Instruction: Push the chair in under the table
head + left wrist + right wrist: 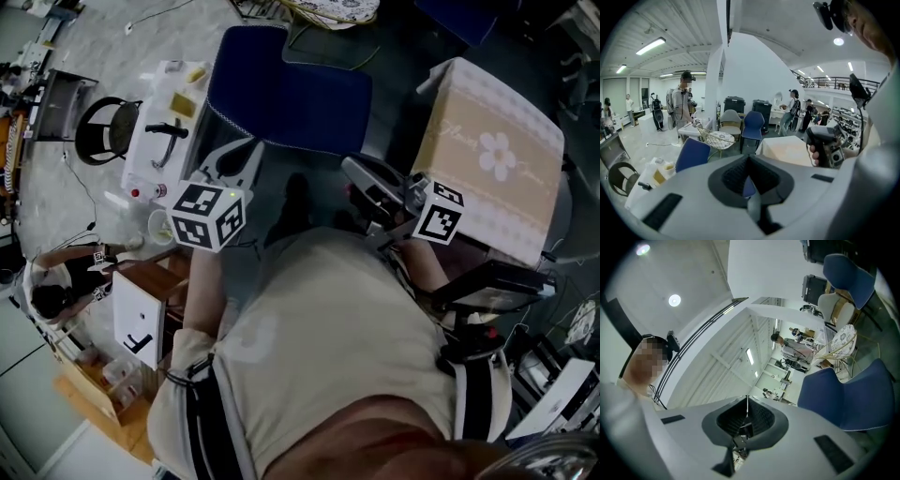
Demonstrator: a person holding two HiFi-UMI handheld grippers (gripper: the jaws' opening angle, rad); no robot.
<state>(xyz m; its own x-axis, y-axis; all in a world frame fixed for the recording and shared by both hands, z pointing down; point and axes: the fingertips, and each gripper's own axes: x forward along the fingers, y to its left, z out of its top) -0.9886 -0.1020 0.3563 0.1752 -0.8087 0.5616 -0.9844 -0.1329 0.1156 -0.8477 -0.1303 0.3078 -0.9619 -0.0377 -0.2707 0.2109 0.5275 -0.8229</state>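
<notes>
Bare floor (pixel 398 112) between blue chair (pixel 286 89) and table (pixel 492 159) edge; left hand-held gripper (pixel 750 161), right hand-held gripper (pixel 746 404) closed, empty.

Chair (pixel 286 94) stands left of the table (pixel 487 159) — person (pixel 328 356) before both

Grey floor (pixel 112 47) carries blue chair (pixel 281 94); cloth-covered table (pixel 487 159) just beside it; white low table (pixel 155 155) opposite, yellow block (pixel 183 105) on top.

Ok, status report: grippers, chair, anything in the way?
Left gripper shut, empty; right gripper shut, empty. Blue chair not gripped, standing apart from the cloth-covered table. Nothing visible between them.
</notes>
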